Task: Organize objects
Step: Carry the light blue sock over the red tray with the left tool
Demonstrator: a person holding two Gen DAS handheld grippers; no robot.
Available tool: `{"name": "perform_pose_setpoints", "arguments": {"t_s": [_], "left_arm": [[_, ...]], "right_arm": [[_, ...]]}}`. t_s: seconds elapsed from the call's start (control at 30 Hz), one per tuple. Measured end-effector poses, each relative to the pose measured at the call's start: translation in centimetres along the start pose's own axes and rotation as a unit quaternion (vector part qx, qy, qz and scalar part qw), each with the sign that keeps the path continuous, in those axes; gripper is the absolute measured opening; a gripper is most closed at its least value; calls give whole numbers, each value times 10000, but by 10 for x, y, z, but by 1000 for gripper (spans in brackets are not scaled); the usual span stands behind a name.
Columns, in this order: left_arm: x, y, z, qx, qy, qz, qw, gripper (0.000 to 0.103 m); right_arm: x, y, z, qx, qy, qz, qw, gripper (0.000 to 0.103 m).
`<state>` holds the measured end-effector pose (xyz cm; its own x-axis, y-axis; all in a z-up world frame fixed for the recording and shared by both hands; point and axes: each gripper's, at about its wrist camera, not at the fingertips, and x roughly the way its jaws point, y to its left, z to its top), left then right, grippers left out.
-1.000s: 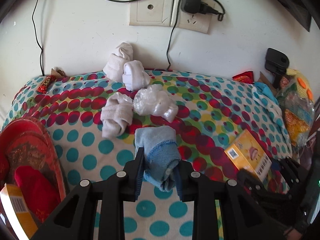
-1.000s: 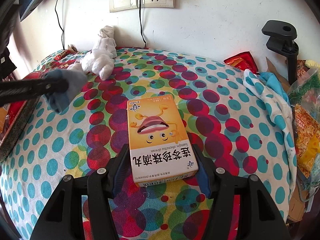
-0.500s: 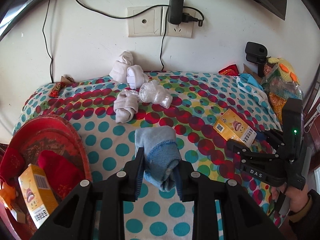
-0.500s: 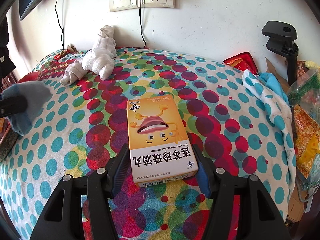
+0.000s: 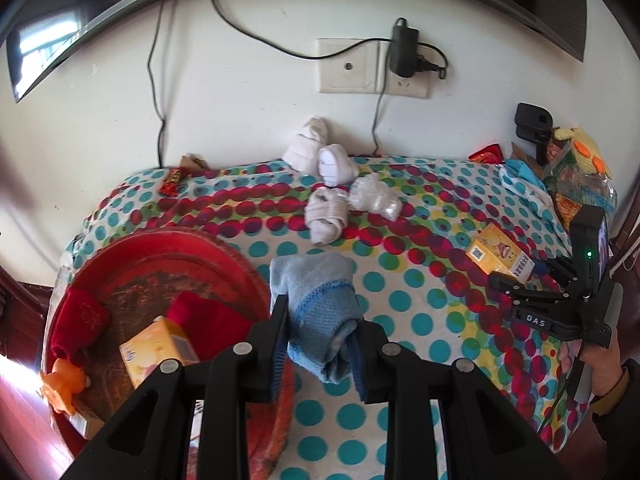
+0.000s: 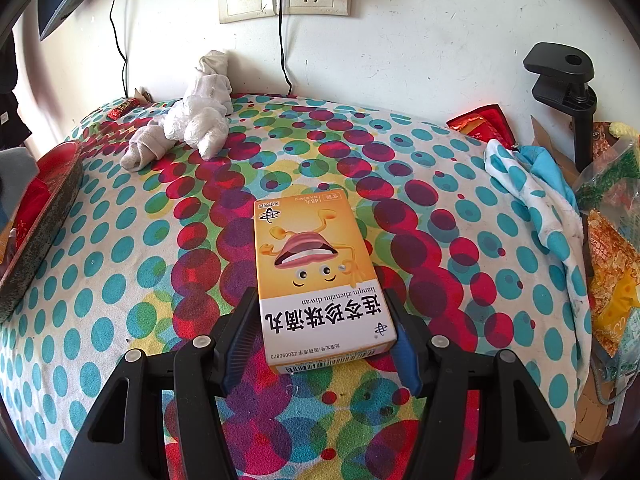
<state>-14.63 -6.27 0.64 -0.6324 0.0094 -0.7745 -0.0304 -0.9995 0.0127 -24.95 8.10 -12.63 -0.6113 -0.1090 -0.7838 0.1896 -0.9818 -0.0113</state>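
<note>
My left gripper point(image 5: 320, 344) is clamped on a rolled light-blue sock point(image 5: 320, 312), sock pinched tight between the pads and sticking up past the fingertips. It hangs above the near edge of the dotted tablecloth point(image 5: 420, 320), right beside the rim of the red tray point(image 5: 224, 240). In the tray: two red cloth items point(image 5: 80, 320), an orange box point(image 5: 158, 350) standing on end, a small orange toy point(image 5: 66, 380).

My right gripper point(image 6: 322, 332) sits around the near end of an orange medicine box point(image 6: 316, 276) lying flat on the cloth. Both pads are against the box sides, so closed on it. Box still rests on the tablecloth point(image 6: 120, 260), cartoon face up.

Further out, a pile of rolled white socks point(image 5: 332, 188) lies near the wall, one wrapped in clear plastic point(image 5: 374, 198). Candy bar point(image 5: 172, 182) at the far left corner. Wall sockets with a black charger point(image 5: 404, 52) plugged in above. Black clamp point(image 6: 560, 84) and snack bags point(image 6: 612, 248) at the right edge.
</note>
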Motion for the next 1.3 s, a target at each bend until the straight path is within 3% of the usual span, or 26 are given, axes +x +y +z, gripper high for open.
{"name": "perform_pose_setpoints", "arguments": {"t_s": [0.47, 0.7, 1.0, 1.3], "left_arm": [[-22, 70, -6, -264, -56, 522, 9983, 27], [-21, 121, -7, -636, 25, 798, 9948, 27], [10, 181, -6, -1102, 340, 920, 9891, 27], [53, 208, -3, -1257, 679, 1151, 9830, 28]], "right_arm": [[0, 0, 1, 8, 0, -7, 10000, 57], [0, 0, 1, 9, 0, -12, 10000, 57], [0, -1, 1, 9, 0, -16, 10000, 57], [0, -1, 1, 15, 0, -19, 10000, 57]]}}
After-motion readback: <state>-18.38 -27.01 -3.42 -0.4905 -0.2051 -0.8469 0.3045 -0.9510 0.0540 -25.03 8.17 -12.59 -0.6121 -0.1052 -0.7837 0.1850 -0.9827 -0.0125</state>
